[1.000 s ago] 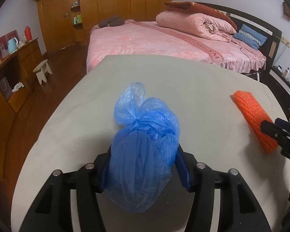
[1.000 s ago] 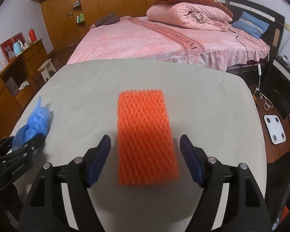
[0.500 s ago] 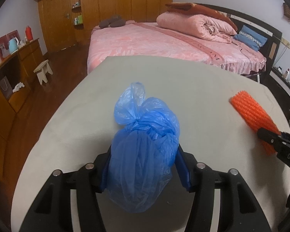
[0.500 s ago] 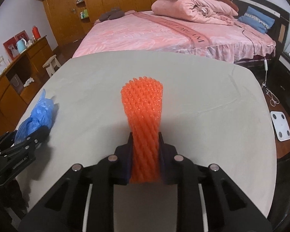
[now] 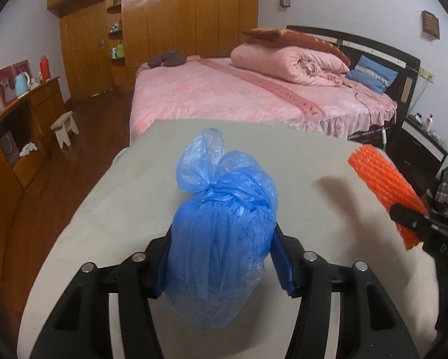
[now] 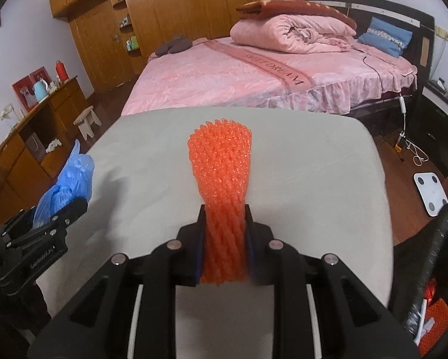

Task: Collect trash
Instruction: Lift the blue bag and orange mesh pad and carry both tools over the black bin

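Observation:
My left gripper [image 5: 222,257] is shut on a knotted blue plastic bag [image 5: 221,233] and holds it above the grey table [image 5: 298,161]. My right gripper [image 6: 224,239] is shut on an orange foam net sleeve [image 6: 222,173], squeezed narrow between the pads and lifted off the table [image 6: 313,179]. The sleeve also shows at the right of the left wrist view [image 5: 385,188]. The blue bag shows at the left of the right wrist view [image 6: 68,182], in the left gripper [image 6: 56,218].
A pink bed [image 5: 238,95] stands beyond the table's far edge. Wooden cabinets [image 5: 20,125] and a small stool [image 5: 65,127] are at the left. A white scale [image 6: 430,190] lies on the floor at the right. More orange net [image 6: 437,323] lies low at the right.
My right gripper has shut on the orange sleeve and lifted it off the table. My left gripper, still holding the blue bag, has risen with it.

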The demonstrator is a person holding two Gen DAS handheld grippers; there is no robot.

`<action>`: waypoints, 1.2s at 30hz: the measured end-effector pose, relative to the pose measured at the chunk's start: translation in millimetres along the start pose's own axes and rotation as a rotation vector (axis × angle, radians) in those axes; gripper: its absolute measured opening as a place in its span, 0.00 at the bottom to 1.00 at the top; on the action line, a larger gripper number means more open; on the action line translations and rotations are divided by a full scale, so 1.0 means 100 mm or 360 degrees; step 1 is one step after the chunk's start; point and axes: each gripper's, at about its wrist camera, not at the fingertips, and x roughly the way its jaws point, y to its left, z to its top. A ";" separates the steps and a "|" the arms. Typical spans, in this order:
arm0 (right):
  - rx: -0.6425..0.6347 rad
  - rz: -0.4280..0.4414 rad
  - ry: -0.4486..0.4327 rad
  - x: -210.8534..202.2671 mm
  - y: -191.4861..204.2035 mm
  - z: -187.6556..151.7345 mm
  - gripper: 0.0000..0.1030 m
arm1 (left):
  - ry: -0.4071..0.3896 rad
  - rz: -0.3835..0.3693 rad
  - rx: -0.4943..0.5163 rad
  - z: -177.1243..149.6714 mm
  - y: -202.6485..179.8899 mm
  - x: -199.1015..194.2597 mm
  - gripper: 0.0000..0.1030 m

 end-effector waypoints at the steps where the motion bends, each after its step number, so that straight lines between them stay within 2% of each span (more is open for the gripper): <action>1: 0.0004 0.0005 -0.0012 -0.06 -0.01 -0.01 0.20 | -0.0018 0.0007 0.0000 0.02 -0.03 -0.09 0.54; 13: 0.0022 0.0006 -0.0154 -0.92 -0.20 0.02 0.21 | -0.0128 0.0000 0.0076 0.17 -0.44 -0.83 0.54; 22: 0.0053 -0.0029 -0.0251 -1.54 -0.45 -0.05 0.21 | -0.0195 -0.0101 0.0139 0.19 -0.82 -1.31 0.54; 36: 0.0095 -0.0102 -0.0380 -2.25 -0.81 -0.27 0.21 | -0.0281 -0.0286 0.0252 0.16 -1.32 -1.87 0.54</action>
